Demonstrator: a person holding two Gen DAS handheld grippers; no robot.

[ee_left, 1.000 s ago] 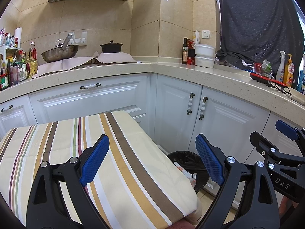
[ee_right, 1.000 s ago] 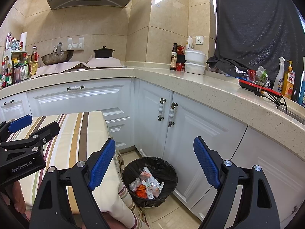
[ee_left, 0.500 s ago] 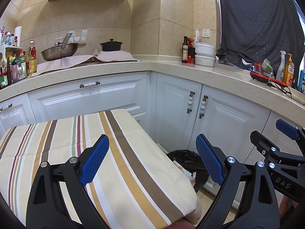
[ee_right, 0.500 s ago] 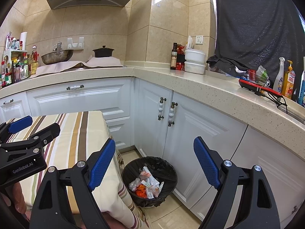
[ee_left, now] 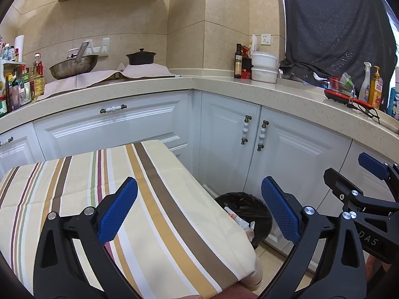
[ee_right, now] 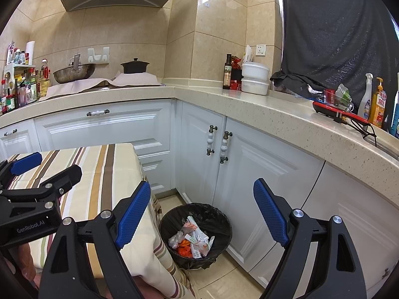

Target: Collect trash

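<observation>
**Trash in the bin, both tongs spread and empty**

The trash [ee_right: 192,241], a heap of crumpled wrappers with white packets and an orange scrap, lay in the bottom of the black-lined bin [ee_right: 214,214]. One white packet near the top of the heap ran its long axis from lower right up toward upper left; the rest were too crumpled to read a direction. The bin stood upright on the tiled floor, its round mouth facing up, just beside the corner of the striped tablecloth [ee_right: 104,164] and near the white cabinet doors [ee_right: 199,149].

In the left wrist view, the bin [ee_left: 259,206] showed only partly, past the table's edge, with a few wrappers [ee_left: 239,221] visible at its rim.

The right gripper [ee_right: 202,214] hung above the bin, its blue pads wide apart and holding nothing. The left gripper [ee_left: 199,214] hovered over the tablecloth [ee_left: 74,174], likewise released and empty.

Behind, the speckled countertop [ee_right: 249,104] carried a steel wok [ee_right: 73,73], a dark pot [ee_right: 134,66] and stacked white containers [ee_right: 255,77].
</observation>
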